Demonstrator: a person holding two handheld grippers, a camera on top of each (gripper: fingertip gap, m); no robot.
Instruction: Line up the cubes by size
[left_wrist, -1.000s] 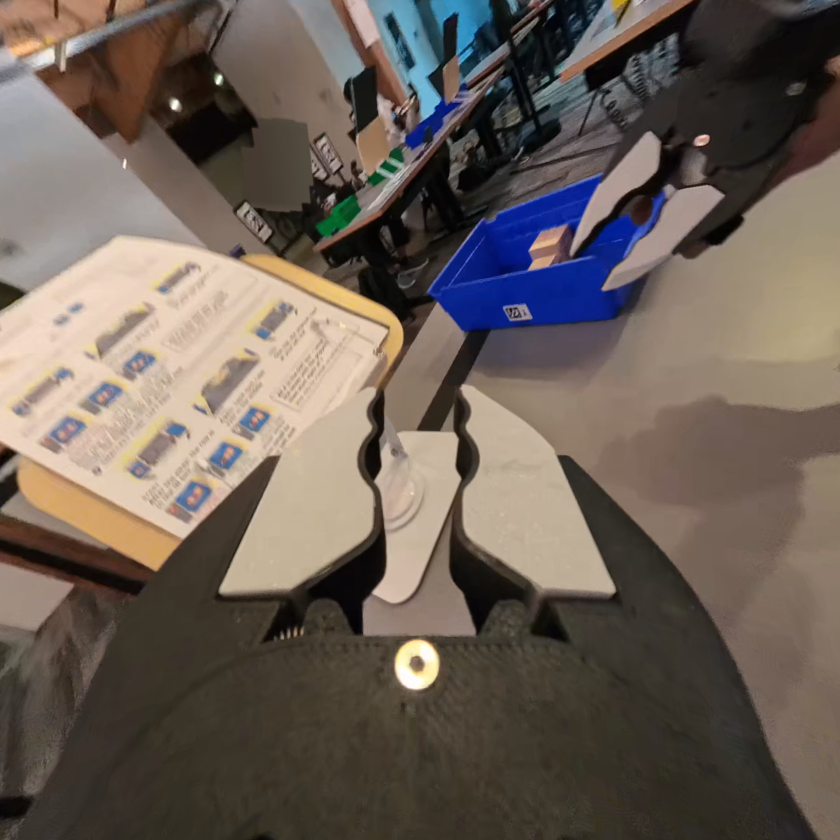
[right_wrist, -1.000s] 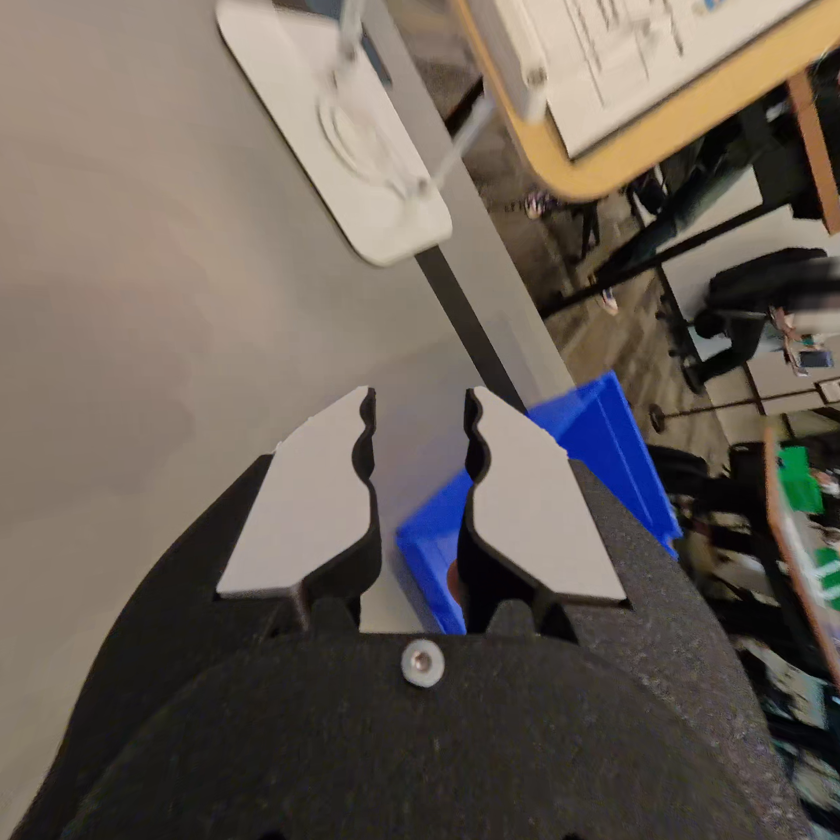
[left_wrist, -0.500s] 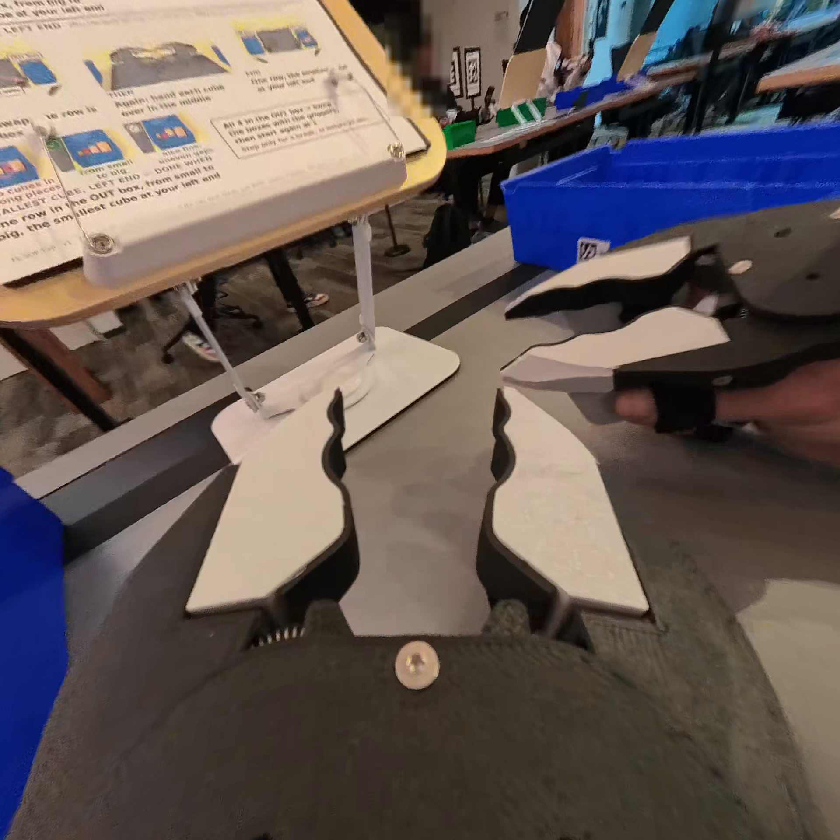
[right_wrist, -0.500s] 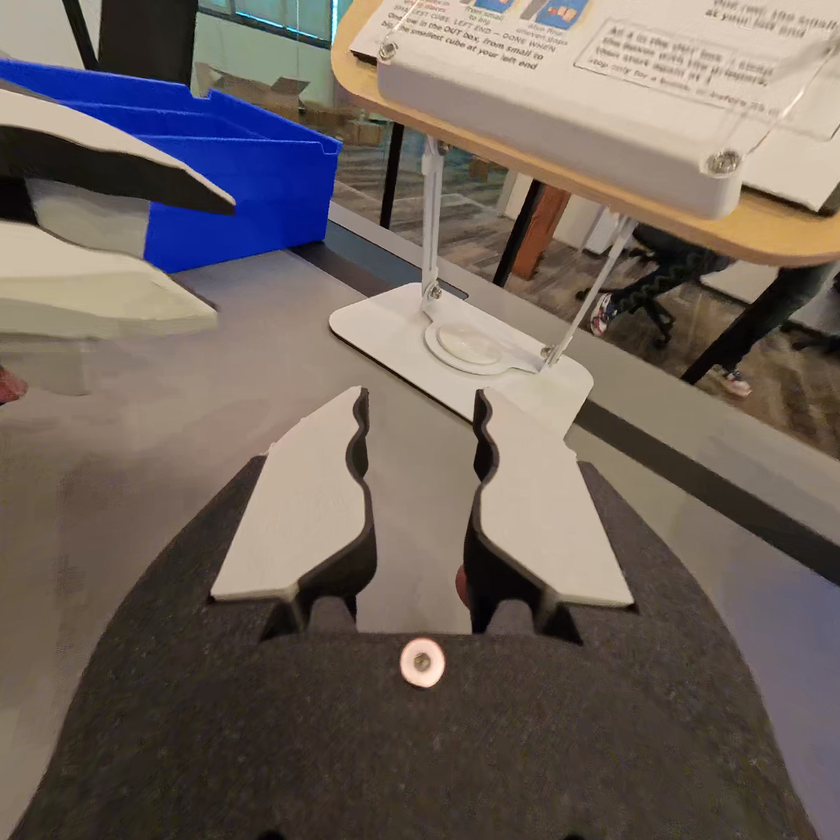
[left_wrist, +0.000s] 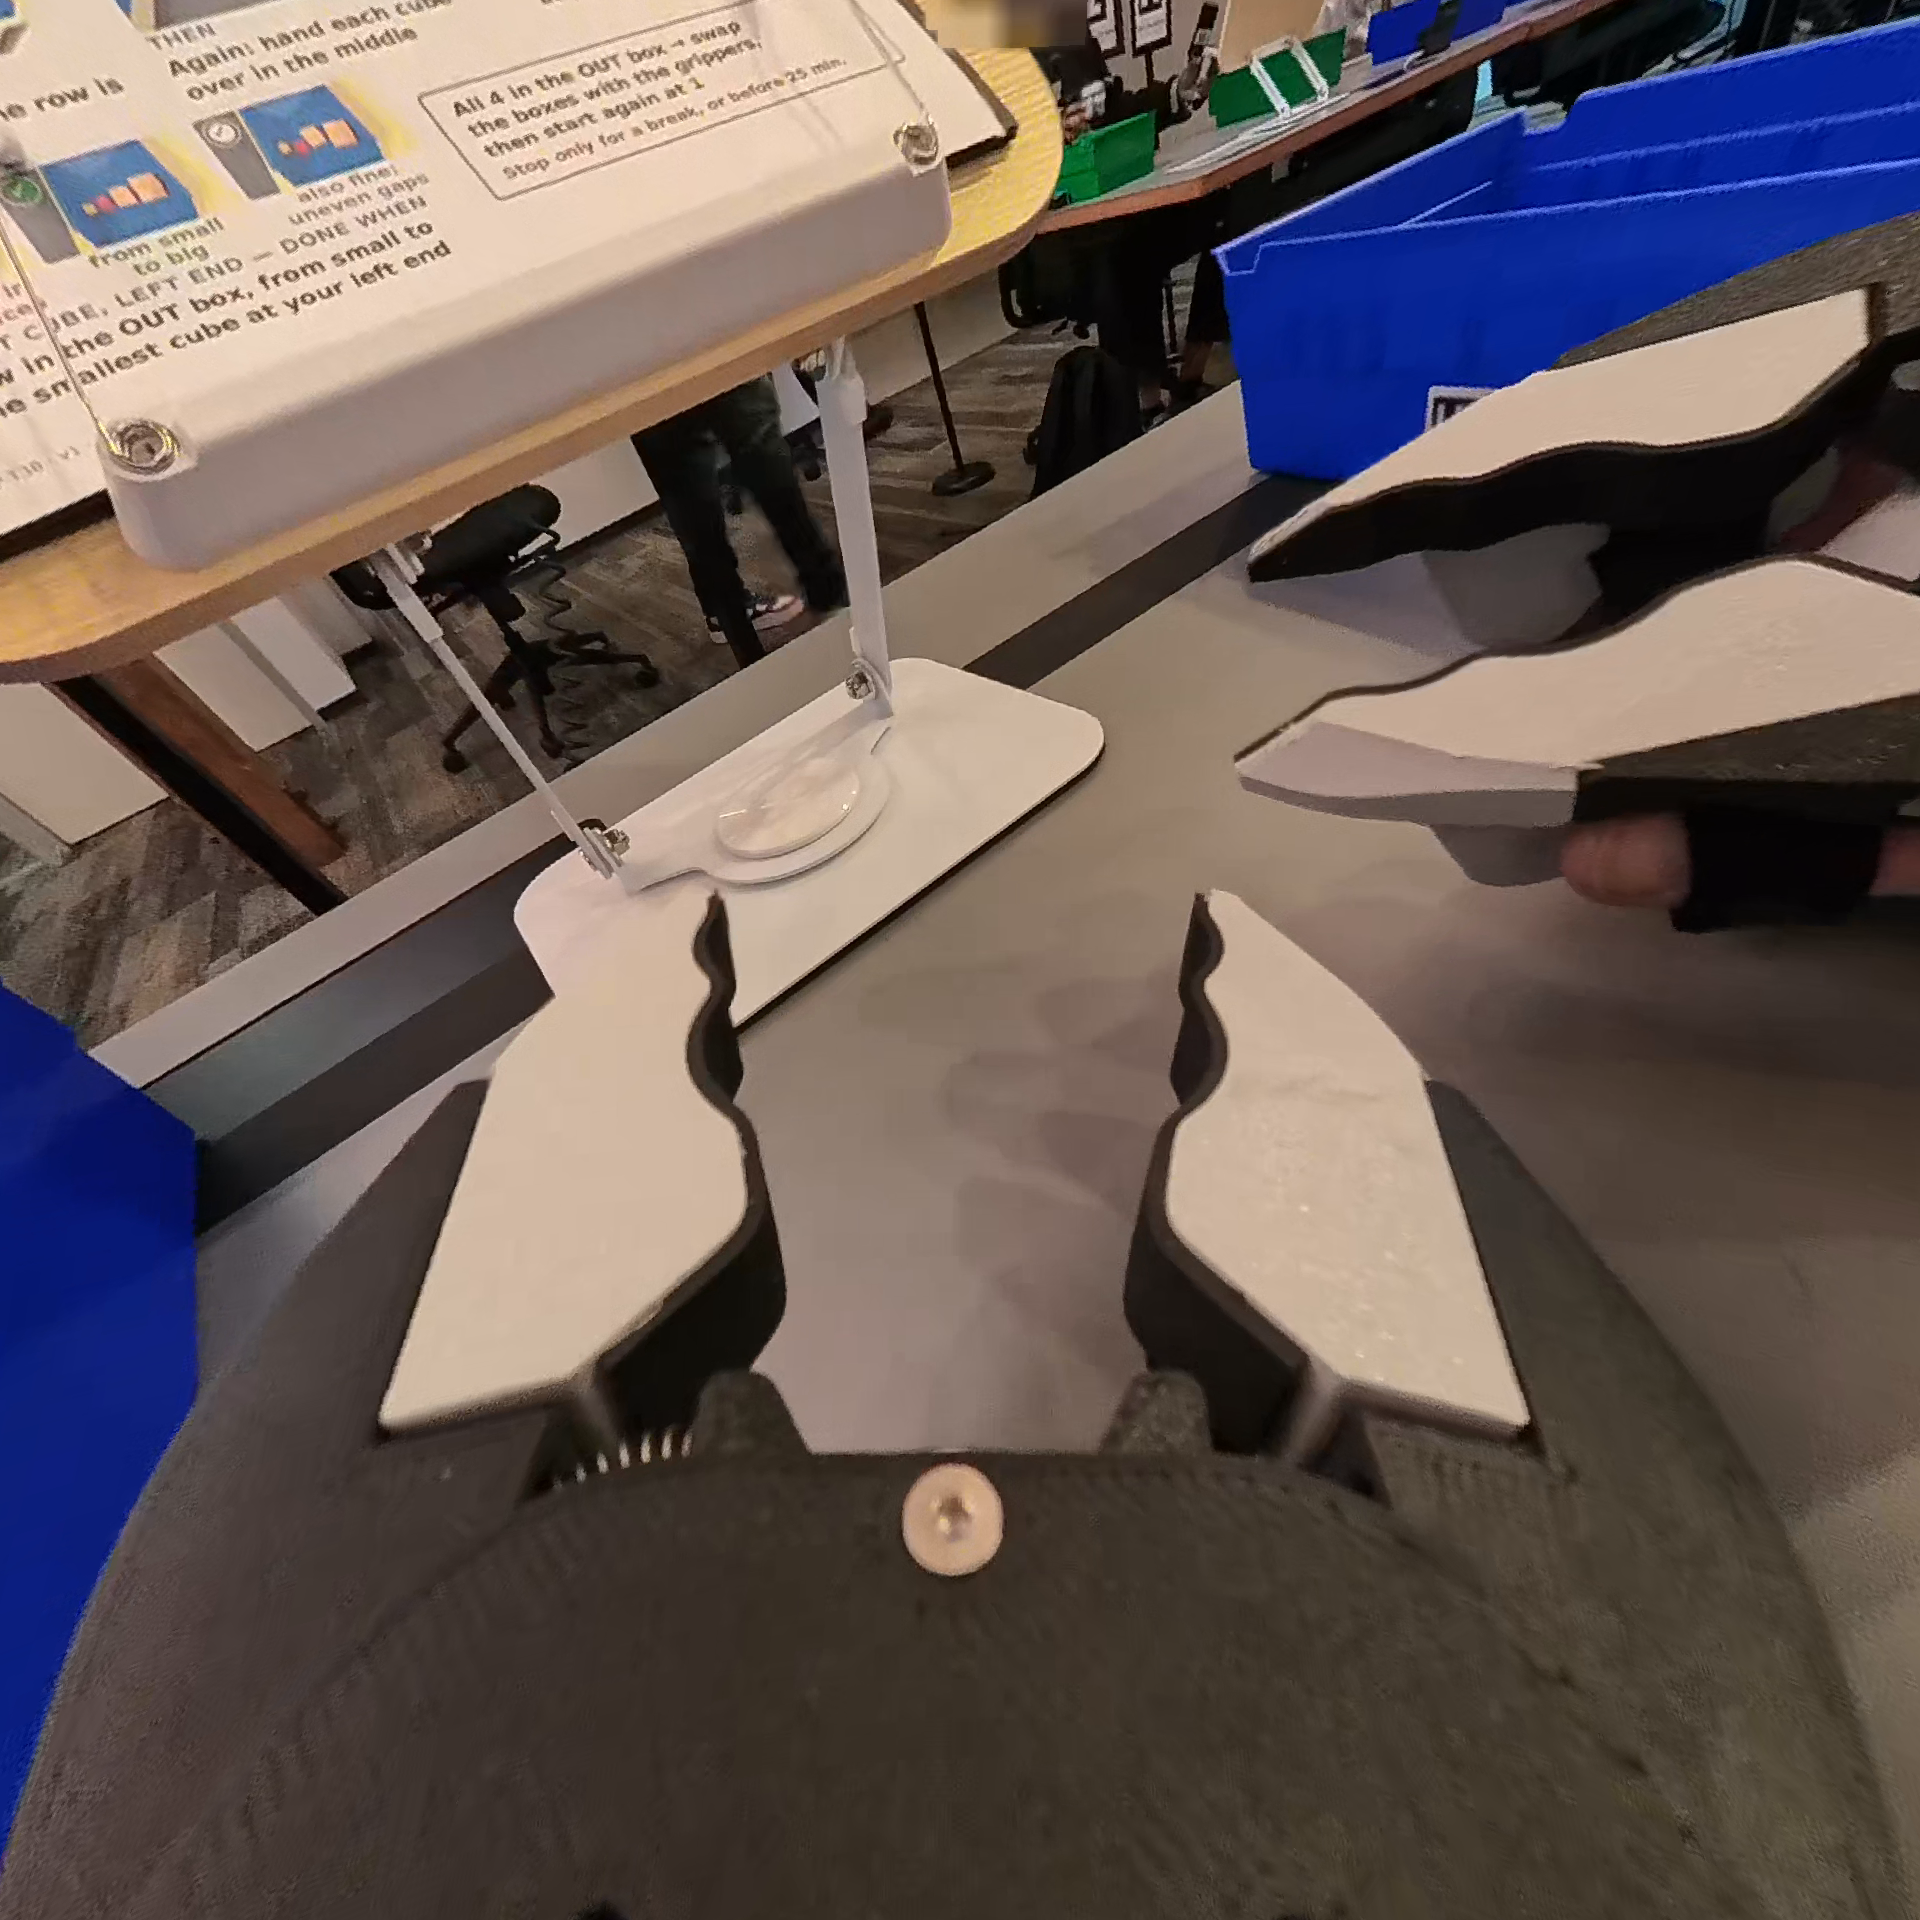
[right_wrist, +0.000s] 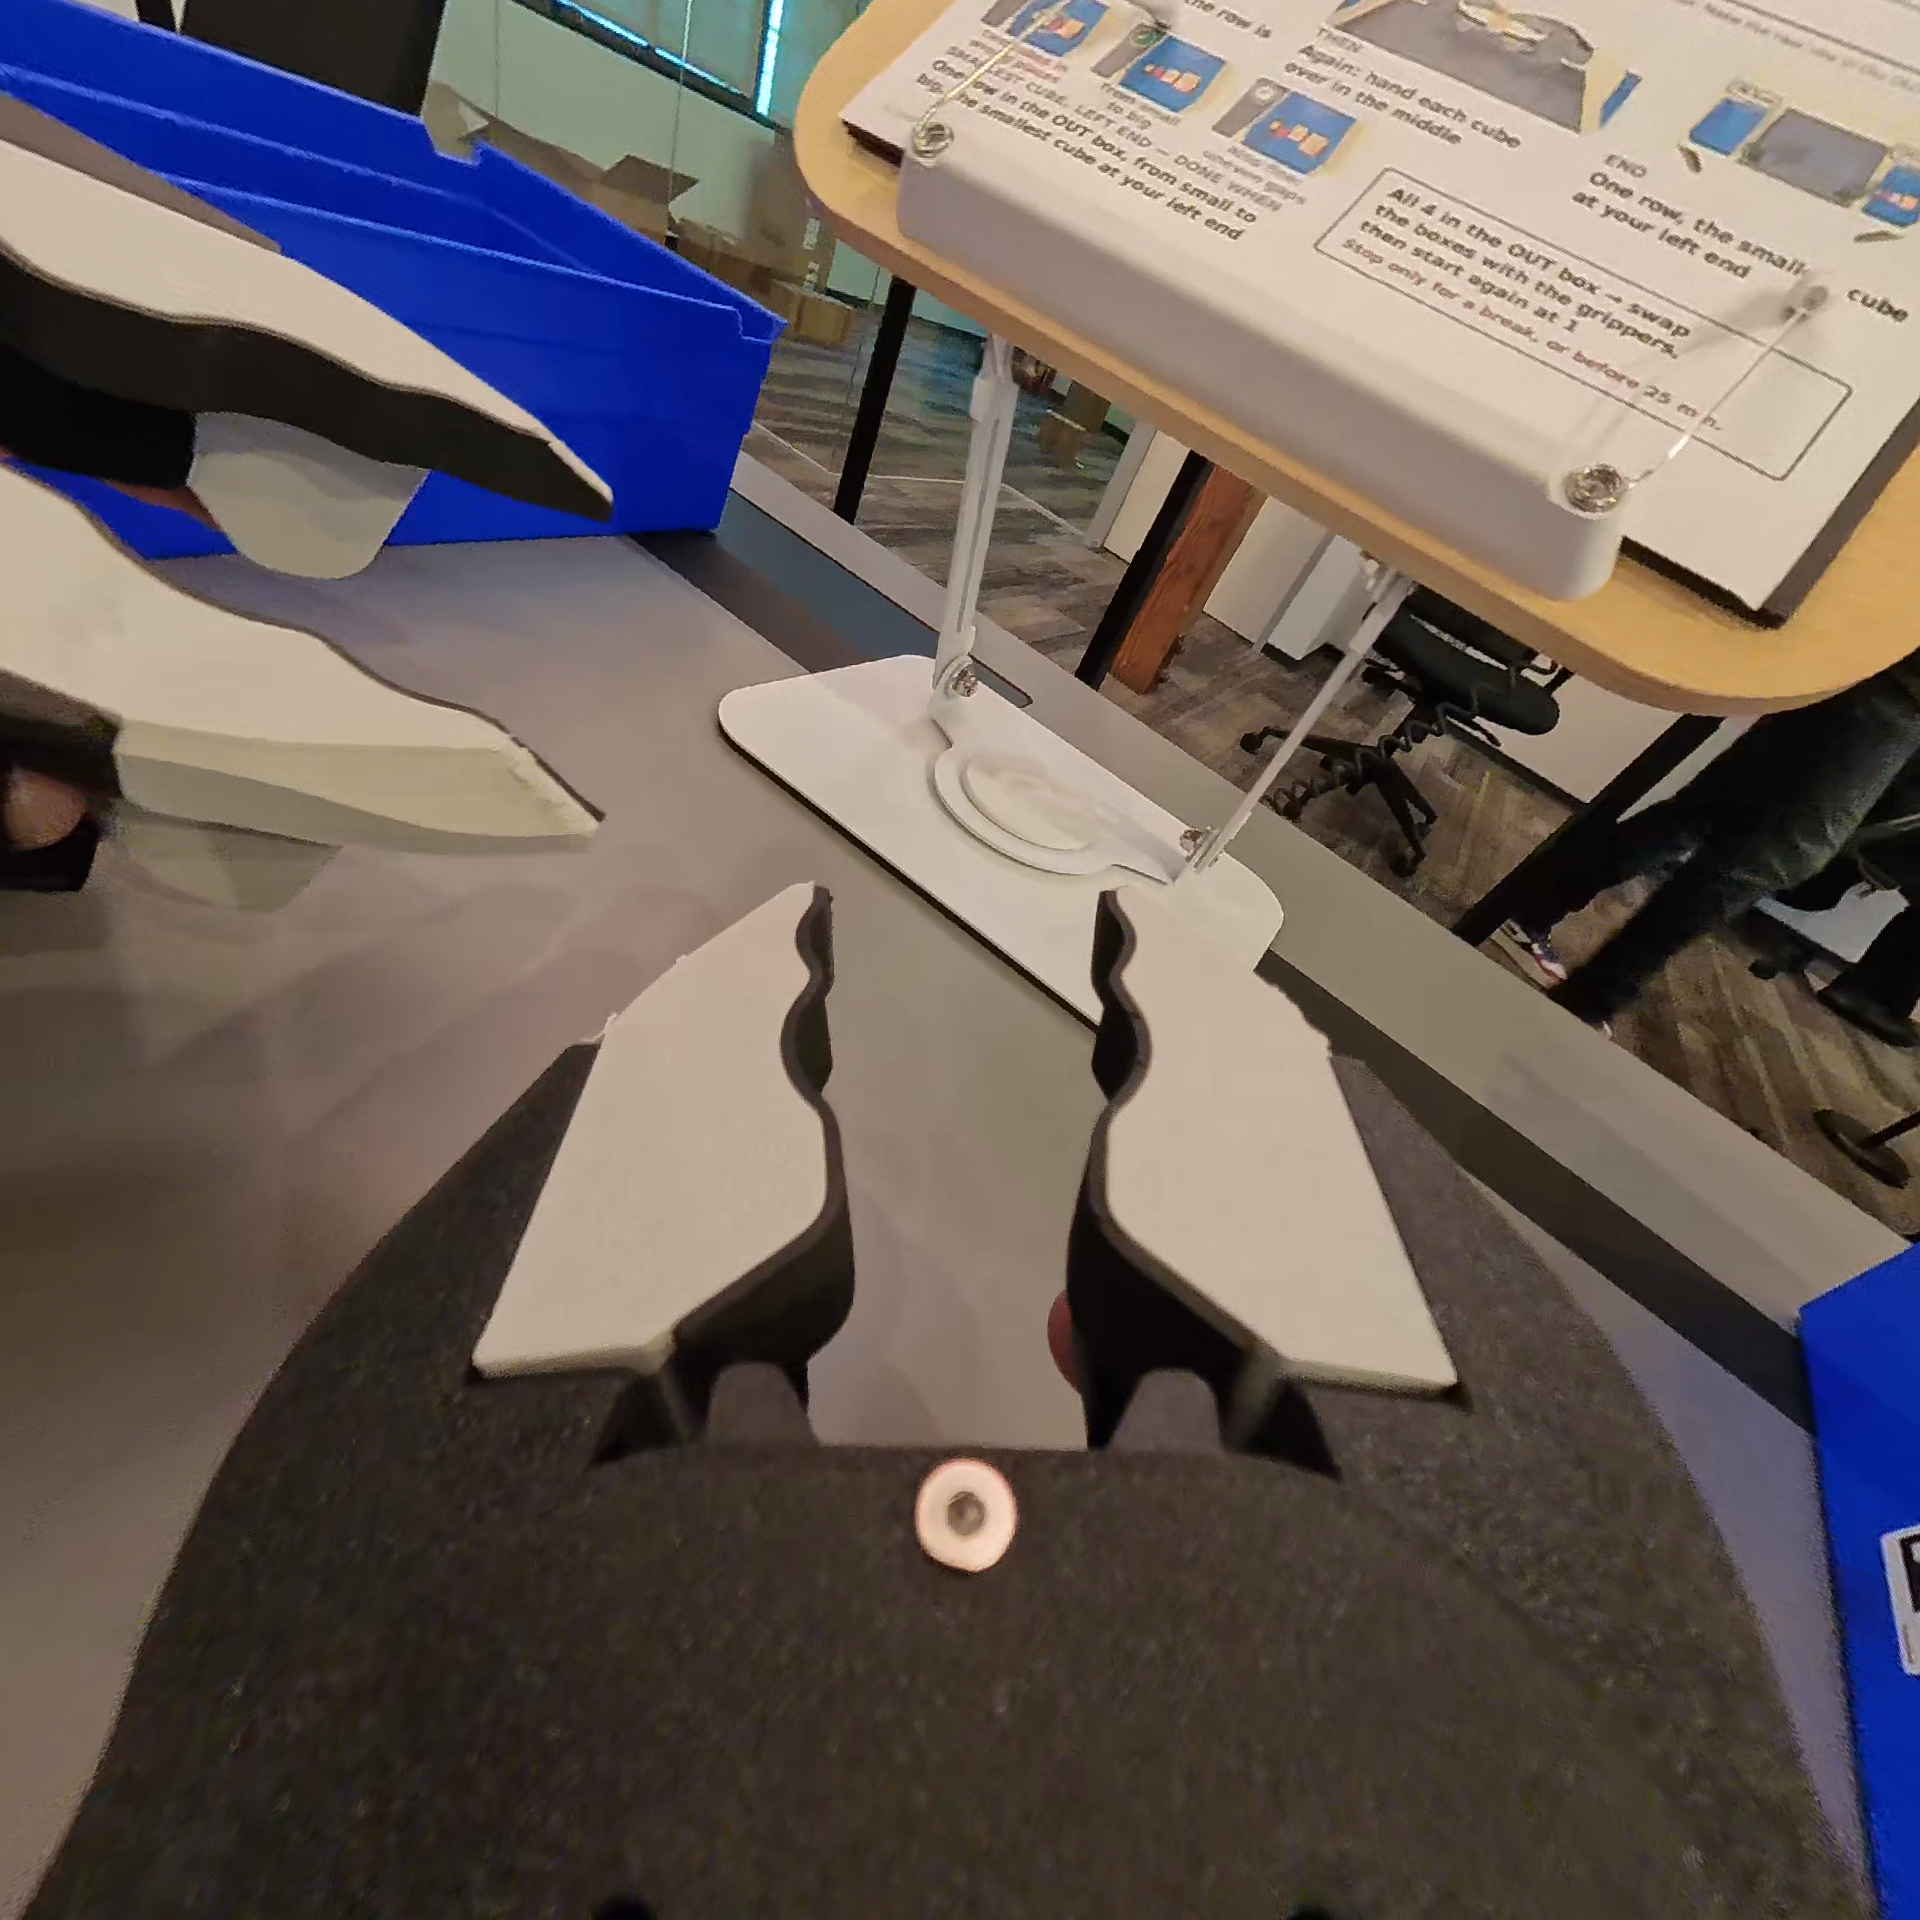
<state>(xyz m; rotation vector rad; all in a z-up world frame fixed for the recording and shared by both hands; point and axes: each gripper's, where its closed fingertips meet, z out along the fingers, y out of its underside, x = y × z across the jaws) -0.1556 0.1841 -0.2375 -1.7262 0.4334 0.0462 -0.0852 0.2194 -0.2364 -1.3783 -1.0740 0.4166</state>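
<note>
Over a grey worktop (left_wrist: 1351, 1091) both grippers hang side by side, pointed at the far edge. At the far left of the left wrist view a blurred blue bin (left_wrist: 73, 1299) fills the frame edge. To its right, the left gripper (left_wrist: 956, 914) has its jaws spread wide, nothing between them but bare worktop; its fingertips (left_wrist: 717, 935) overlap the near corner of a white stand base (left_wrist: 935, 748). From that base thin legs rise to a raised instruction board (left_wrist: 520, 239) with a printed sheet on a tan wooden panel. Further right, the right gripper (left_wrist: 1247, 655) enters sideways, a gloved hand (left_wrist: 1766, 862) beneath it, its jaws apart and bare. Behind it sits a second blue bin (left_wrist: 1558, 270) at the worktop's back edge.

From the right wrist view, the left gripper (right_wrist: 592, 665) comes in at the left in front of a blue bin (right_wrist: 582, 343). The right gripper (right_wrist: 961, 914) shows its jaws moderately parted, narrower than the other's, holding nothing. Just beyond its fingertips lies the stand base (right_wrist: 862, 748), and another blue bin (right_wrist: 1860, 1455) is at the right edge.

No cubes can be seen in either view; the bins' insides are hidden from these angles.
</note>
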